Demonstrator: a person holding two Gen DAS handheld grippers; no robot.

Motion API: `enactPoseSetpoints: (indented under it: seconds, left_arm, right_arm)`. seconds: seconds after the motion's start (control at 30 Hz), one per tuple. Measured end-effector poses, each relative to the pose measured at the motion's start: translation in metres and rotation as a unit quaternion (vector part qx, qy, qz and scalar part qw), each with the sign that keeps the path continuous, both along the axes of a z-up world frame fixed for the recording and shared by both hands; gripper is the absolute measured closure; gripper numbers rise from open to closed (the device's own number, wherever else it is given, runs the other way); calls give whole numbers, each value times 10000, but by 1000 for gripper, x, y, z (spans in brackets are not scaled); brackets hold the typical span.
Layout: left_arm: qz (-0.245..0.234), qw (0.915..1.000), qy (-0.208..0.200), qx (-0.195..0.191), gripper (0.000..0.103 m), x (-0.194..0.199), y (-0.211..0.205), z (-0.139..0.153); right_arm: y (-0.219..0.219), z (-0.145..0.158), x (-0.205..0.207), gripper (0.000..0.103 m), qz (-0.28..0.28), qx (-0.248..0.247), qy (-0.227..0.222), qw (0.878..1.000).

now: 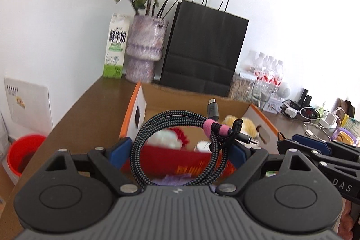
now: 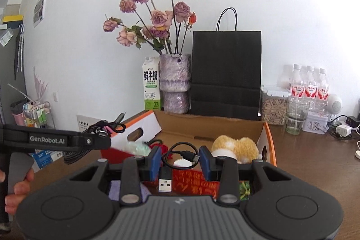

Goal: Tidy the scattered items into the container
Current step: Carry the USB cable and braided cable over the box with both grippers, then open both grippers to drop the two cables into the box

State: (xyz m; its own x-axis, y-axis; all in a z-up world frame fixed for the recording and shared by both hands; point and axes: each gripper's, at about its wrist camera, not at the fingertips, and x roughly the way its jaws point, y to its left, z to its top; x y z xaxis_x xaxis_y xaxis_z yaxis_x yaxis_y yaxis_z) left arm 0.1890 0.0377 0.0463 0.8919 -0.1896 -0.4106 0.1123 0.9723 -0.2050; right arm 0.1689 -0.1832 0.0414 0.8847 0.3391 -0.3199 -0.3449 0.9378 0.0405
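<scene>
Left gripper [image 1: 180, 150] clamps braided cable coil [image 1: 177, 150] above cardboard box [image 1: 193, 96]. Right gripper [image 2: 180, 156] clamps thin black USB cable [image 2: 180, 153] above box; USB-A plug visible only in right wrist view.

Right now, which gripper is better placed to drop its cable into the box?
Right. The right gripper holds its thin cable directly over the box; the left gripper's braided cable hangs near the box's edge.

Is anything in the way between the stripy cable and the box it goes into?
Nothing visible blocks it. The left gripper holds the braided cable right over the open cardboard box, which has no lid across it. Only a plush toy and other items lie inside.
</scene>
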Motion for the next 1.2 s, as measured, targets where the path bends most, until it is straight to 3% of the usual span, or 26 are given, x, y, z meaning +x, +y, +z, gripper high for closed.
enactPoseSetpoints:
  seconds: [0.3, 0.47, 0.53, 0.7, 1.07, 1.17, 1.2]
  left_arm:
    - [161, 9987, -366, 321, 14, 42, -27, 10]
    - [464, 9959, -519, 582, 14, 72, -34, -1]
    - [505, 9936, -505, 875, 14, 76, -37, -11]
    - [520, 9932, -395, 968, 14, 81, -35, -22]
    - [602, 9897, -417, 1233, 13, 80, -40, -29]
    - [685, 9880, -474, 1297, 0, 79, -41, -30]
    - [750, 9869, -554, 1315, 0, 76, -41, -29]
  right_arm:
    - [1, 9, 56, 68, -295, 217, -38, 9993]
    - [5, -3, 87, 68, -450, 239, 163, 9986]
    - [8, -13, 95, 68, -460, 188, 288, 9983]
    - [13, -29, 103, 68, -445, 34, 469, 9979]
    - [10, -36, 98, 66, -459, 24, 428, 9980]
    - [9, -37, 96, 49, -472, 26, 410, 9980]
    - [8, -37, 95, 30, -502, 32, 406, 9979]
